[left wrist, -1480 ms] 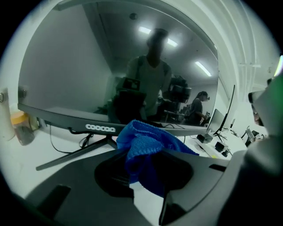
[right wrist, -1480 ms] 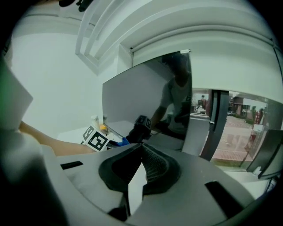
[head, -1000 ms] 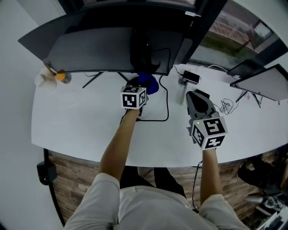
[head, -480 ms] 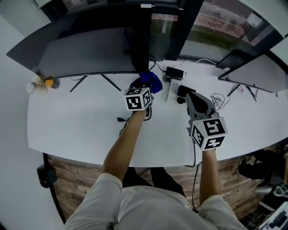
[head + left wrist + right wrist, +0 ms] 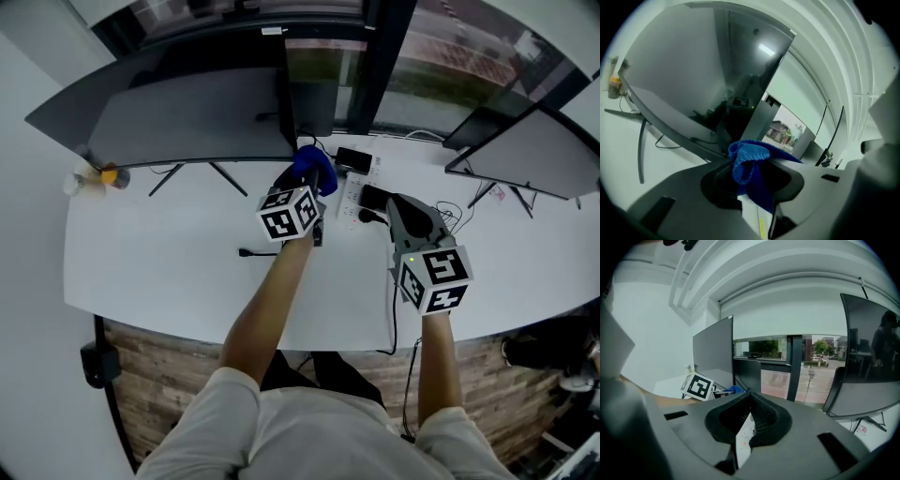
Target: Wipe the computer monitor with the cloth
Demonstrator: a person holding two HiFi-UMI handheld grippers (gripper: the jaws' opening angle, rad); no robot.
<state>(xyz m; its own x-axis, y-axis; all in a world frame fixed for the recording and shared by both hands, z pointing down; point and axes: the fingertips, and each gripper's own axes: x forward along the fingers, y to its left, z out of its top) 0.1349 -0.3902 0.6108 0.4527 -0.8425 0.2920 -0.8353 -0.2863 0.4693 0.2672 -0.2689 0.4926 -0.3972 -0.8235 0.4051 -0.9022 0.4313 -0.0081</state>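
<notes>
Monitor (image 5: 187, 117) stands at the desk's (image 5: 159, 272) back; power strip (image 5: 349, 199) lies right of it; second monitor (image 5: 525, 155) stands farther right.

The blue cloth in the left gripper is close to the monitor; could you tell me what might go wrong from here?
1. The cloth is bunched in the left gripper with only a small fold past the jaws, so hard jaw tips might scrape the monitor.
2. The monitor stands on thin legs; a firm push could shift it.
3. The right gripper hangs over the power strip and cables; it might snag them.
</notes>
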